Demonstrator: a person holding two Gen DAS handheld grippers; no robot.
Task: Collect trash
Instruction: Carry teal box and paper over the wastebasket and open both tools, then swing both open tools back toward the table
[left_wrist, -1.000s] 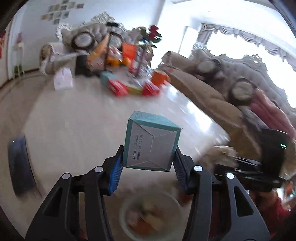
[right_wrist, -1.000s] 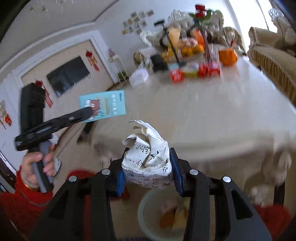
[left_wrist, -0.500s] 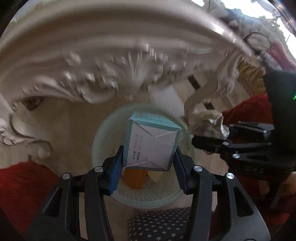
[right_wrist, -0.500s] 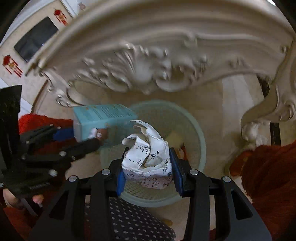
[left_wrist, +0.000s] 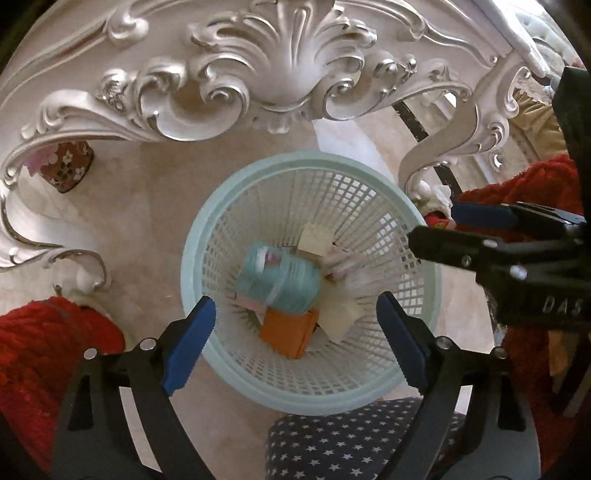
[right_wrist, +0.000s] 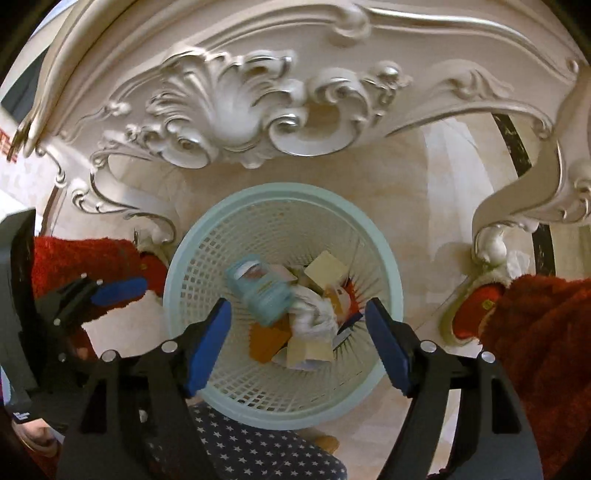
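A pale green mesh waste basket (left_wrist: 192, 258) stands on the floor right below both grippers. My left gripper (left_wrist: 295, 302) hangs over it with its jaws opening and nothing between the blue pads. The teal box (left_wrist: 277, 277) is blurred, down inside the basket. My right gripper (right_wrist: 297, 306) also points down into the basket (right_wrist: 177, 266), jaws opening and empty. The crumpled printed paper (right_wrist: 314, 314) lies among the trash beside the teal box (right_wrist: 258, 295). Each view shows the other gripper at its side: the right gripper (left_wrist: 432, 227) and the left gripper (right_wrist: 99, 295).
The carved white table apron (left_wrist: 280, 66) arches over the far side of the basket, with a curved table leg (left_wrist: 436, 155) at the right. Red fluffy fabric (left_wrist: 44, 350) lies on both sides. Dark star-patterned cloth (left_wrist: 351, 443) sits at the near edge. An orange box (left_wrist: 288, 332) lies in the basket.
Both grippers came down from table height to just over the basket. Their jaws opened, and the teal box and the crumpled paper dropped out into the basket.
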